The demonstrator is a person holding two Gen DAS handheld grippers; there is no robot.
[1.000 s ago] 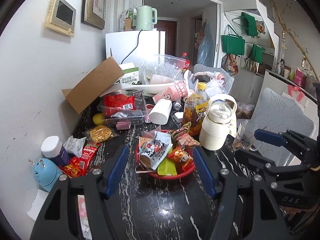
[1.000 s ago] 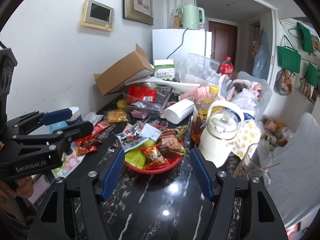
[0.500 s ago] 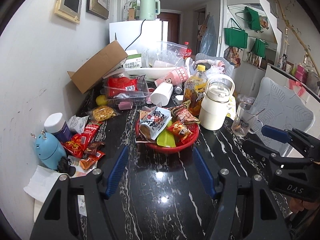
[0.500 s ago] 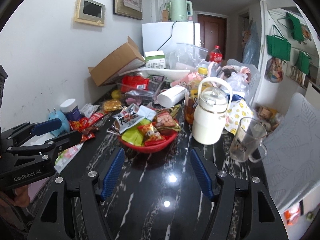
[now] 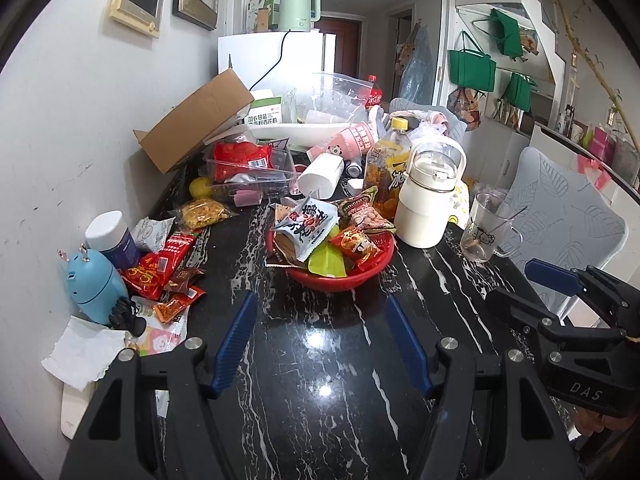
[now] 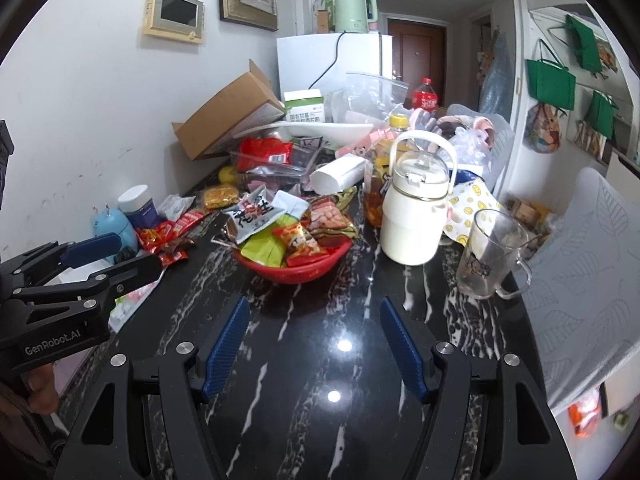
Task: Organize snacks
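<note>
A red bowl [image 5: 374, 266] heaped with snack packets stands mid-table; it also shows in the right wrist view [image 6: 336, 256]. A white packet with black characters [image 5: 306, 226] lies on top of the heap. Loose red snack packets [image 5: 160, 268] lie at the table's left edge. My left gripper [image 5: 320, 340] is open and empty, well short of the bowl. My right gripper [image 6: 314, 340] is open and empty, also short of the bowl. Each gripper shows in the other's view, the right one [image 5: 556, 300] and the left one [image 6: 104, 260].
A white jug [image 5: 428, 200], an orange drink bottle [image 5: 388, 172] and a glass mug [image 5: 482, 228] stand right of the bowl. A blue gadget [image 5: 92, 280], a jar [image 5: 112, 236] and a cardboard box [image 5: 196, 120] sit by the left wall. A grey chair [image 5: 572, 216] stands at the right.
Both grippers have pulled back from the red bowl, which now lies farther off. More bare black tabletop shows in front of the fingers. Both stay open and empty.
</note>
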